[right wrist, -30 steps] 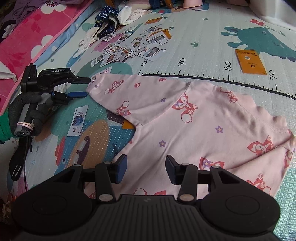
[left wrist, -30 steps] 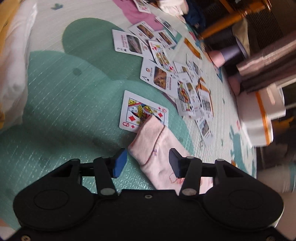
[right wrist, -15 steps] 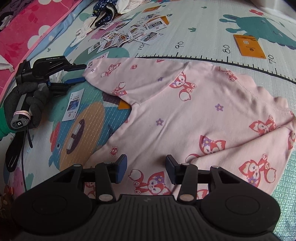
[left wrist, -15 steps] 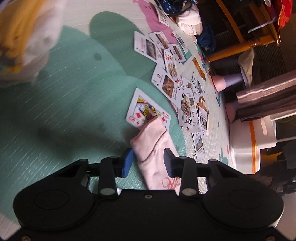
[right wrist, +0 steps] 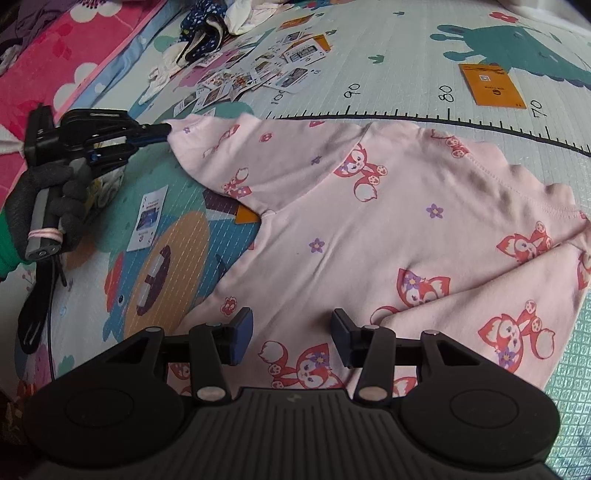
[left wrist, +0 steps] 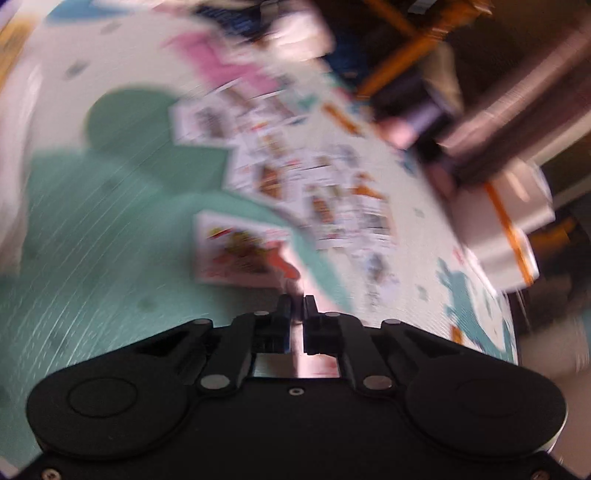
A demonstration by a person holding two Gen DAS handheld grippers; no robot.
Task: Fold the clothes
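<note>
Clothes are represented by one pink shirt (right wrist: 388, 229) printed with foxes, spread flat and unfolded on the play mat (right wrist: 406, 74). No fold has been made yet, as far as can be seen.

The left gripper (right wrist: 164, 129) has just been closing, and its jaws are now clamped on the cuff of the sleeve (right wrist: 221, 151); in its own blurred wrist view, pink cloth (left wrist: 297, 295) is pinched between the nearly meeting fingers. Just beyond those fingers a face card (left wrist: 236, 251) lies on the mat, and further out a scatter of playing cards (left wrist: 314, 192) is seen. The gloved hand (right wrist: 48, 206) carrying this gripper is visible at the far left of the right wrist view.

The right gripper (right wrist: 291, 336) hangs with its jaws apart over the lower part of the shirt body; nothing is gripped between its pads, and whether they touch the fabric cannot be told. Beyond it the shirt extends away, with the sleeve reaching up and left to the other claw. Further still lie an orange card (right wrist: 491, 86) and a small heap of other garments (right wrist: 207, 33).

The task is judged to be at its very start: one sleeve is secured, apparently for being drawn over the body. The other sleeve, the body folds and any remaining garments are still to be dealt with.
</note>
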